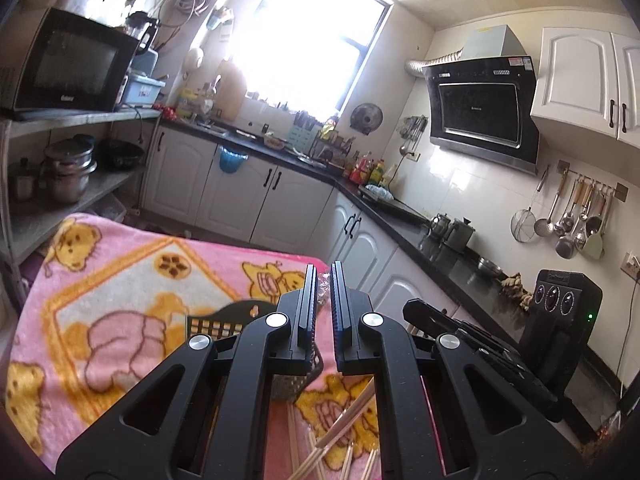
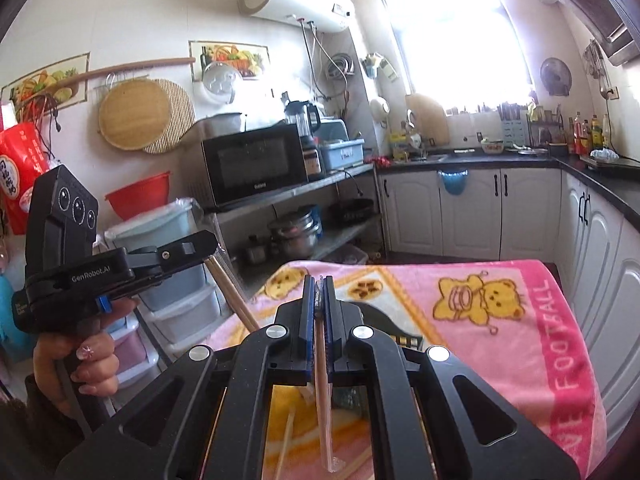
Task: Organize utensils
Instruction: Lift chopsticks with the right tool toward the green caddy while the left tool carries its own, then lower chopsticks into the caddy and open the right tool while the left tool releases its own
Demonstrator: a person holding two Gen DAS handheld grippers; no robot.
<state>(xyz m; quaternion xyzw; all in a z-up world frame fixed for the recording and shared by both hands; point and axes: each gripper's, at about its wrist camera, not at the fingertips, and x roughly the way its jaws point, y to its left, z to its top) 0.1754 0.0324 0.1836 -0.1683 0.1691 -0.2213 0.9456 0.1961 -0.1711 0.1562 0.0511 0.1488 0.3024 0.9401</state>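
Chopsticks (image 1: 320, 456): lying loose and crossed on the blanket, directly beneath the left claw (image 1: 324, 276).

Left claw: fingers pressing nearly together; from the right wrist view, pinching bare wooden sticks (image 2: 234, 294) that are slanting down and away from its tip. Hand (image 2: 80, 360) gripping its handle.

Right claw (image 2: 319, 280): pads squeezing a wrapped chopstick (image 2: 322, 380) in clear plastic, the wrapper end poking out beyond the tips and the rest trailing back under the claw. Another pale stick (image 2: 286, 436) lying on the blanket below it, left of the wrapped one.

Black perforated basket (image 1: 224, 320): sitting on the blanket just ahead of and below the left claw, mostly hiding behind its fingers.

Surface: pink blanket (image 1: 120, 280) with yellow bear prints, covering a table and spreading ahead of both claws.

Room: kitchen.
- Glaring window (image 1: 312, 32) straight beyond the left claw.
- Microwave (image 1: 68, 64) on a shelf up and to the left of it, pots (image 1: 68, 168) stacking on the shelf below.
- Dark countertop (image 1: 400, 216) over white cabinets running off to the right, range hood (image 1: 480, 108) above it.
- Ladles and strainers (image 1: 572, 220) hanging on a wall rail.
- White water heater (image 2: 292, 0) high above the right claw.
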